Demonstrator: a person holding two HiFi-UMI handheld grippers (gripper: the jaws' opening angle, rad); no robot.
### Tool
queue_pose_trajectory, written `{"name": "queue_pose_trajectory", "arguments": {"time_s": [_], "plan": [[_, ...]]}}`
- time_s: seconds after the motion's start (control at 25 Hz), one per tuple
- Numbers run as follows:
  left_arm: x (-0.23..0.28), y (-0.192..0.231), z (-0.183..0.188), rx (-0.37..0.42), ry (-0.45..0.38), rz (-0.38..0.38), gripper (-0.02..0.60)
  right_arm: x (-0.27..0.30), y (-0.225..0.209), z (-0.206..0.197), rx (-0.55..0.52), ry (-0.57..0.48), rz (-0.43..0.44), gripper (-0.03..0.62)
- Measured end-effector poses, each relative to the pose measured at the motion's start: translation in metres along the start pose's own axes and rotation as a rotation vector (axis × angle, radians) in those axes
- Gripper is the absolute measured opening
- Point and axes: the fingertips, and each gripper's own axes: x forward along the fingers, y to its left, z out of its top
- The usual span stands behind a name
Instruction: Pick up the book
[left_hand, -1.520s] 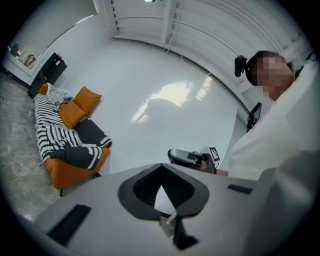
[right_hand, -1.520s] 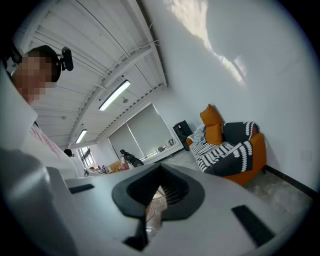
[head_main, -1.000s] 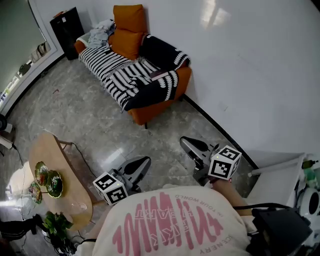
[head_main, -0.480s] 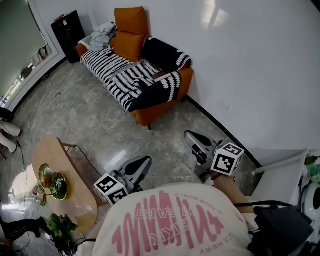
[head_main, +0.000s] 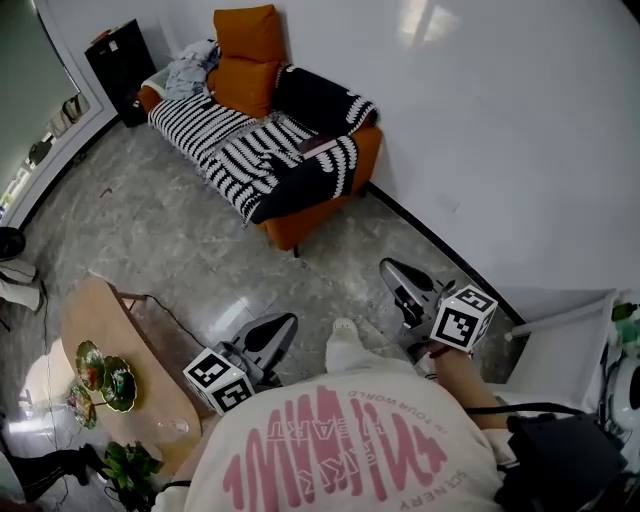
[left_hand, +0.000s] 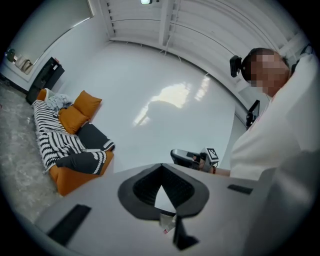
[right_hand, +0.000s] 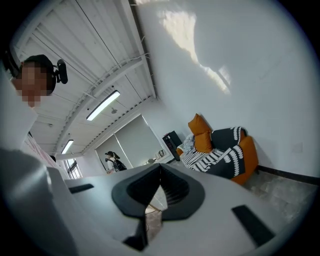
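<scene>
Picking up the book: no grasp is under way yet, as I judge it. The person is standing well apart from the sofa, and nothing is being lifted.
Book: a thin, flat, dark reddish book (head_main: 319, 147) is lying on the black and white striped knitted blanket (head_main: 230, 150). It is sitting near the arm end of the orange upholstered sofa (head_main: 300, 225), and neither gripper is touching it.
Left to do: every step appears to be waiting. That means crossing the grey marbled floor (head_main: 170, 240), spreading a pair of jaws, closing them on the book and raising it off the blanket.
Left gripper: the left gripper (head_main: 288, 323) is pointing out over bare floor towards the sofa. Its dark pads are pressing together, and its own view is showing nothing pinched between them.
Right gripper: the right gripper (head_main: 391, 270) is pointing the same way beside the white wall (head_main: 500, 120). Its jaws are lying fully together and are gripping nothing.
Between the grippers: a white shoe (head_main: 344, 335) is showing on the floor just ahead of the person's pink-lettered shirt.
Off to the side: an oval wooden coffee table (head_main: 95, 310) carrying green dishes is standing at the person's left, well clear of both grippers.
</scene>
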Motion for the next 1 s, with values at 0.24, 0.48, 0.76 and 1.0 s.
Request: {"name": "queue_pose_trajectory", "arguments": {"time_s": [0.24, 0.48, 0.76, 1.0], "plan": [[0.036, 0.027, 0.026, -0.015, -0.035, 0.03, 0.008, 0.037, -0.04, 0.029, 0.02, -0.008, 0.002, 0.009], [0.069, 0.065, 0.048, -0.011, -0.082, 0.085, 0.008, 0.065, -0.072, 0.057, -0.039, 0.044, 0.025, 0.009], [0.111, 0.092, 0.079, 0.002, -0.109, 0.138, 0.008, 0.099, -0.108, 0.093, -0.027, 0.082, 0.097, 0.009], [0.132, 0.114, 0.087, -0.016, -0.141, 0.175, 0.008, 0.114, -0.139, 0.101, -0.019, 0.102, 0.107, 0.009]]}}
